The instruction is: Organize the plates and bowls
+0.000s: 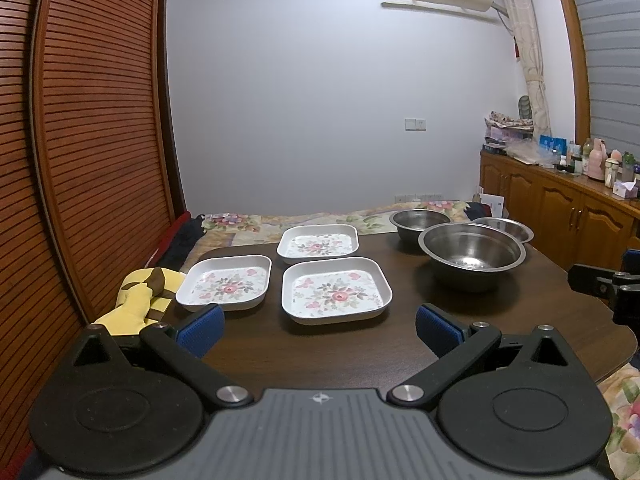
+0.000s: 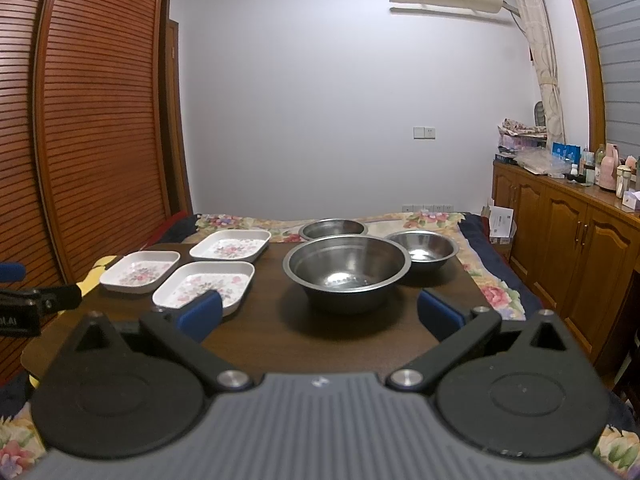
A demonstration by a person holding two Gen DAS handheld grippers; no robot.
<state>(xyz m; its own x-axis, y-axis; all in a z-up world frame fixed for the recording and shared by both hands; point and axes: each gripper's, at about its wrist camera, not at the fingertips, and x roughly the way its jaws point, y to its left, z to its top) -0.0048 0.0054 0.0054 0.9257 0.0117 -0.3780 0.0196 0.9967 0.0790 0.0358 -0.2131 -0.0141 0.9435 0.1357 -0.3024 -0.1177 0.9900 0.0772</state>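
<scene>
Above table (image 1: 320, 352) edge: left gripper (image 1: 318, 326) and right gripper (image 2: 318, 314) level, jaws apart | plates (image 1: 336, 292), bowls (image 2: 346, 270) on table: empty

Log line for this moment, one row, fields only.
left gripper: open, empty | right gripper: open, empty | plates: three, unstacked | bowls: three, unstacked | table: nothing moved yet

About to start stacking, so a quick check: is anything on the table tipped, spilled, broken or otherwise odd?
Nothing stands out. Three floral plates lie flat on the dark table, and three steel bowls stand upright and empty. Only the yellow cloth hangs off the table's left edge.
</scene>
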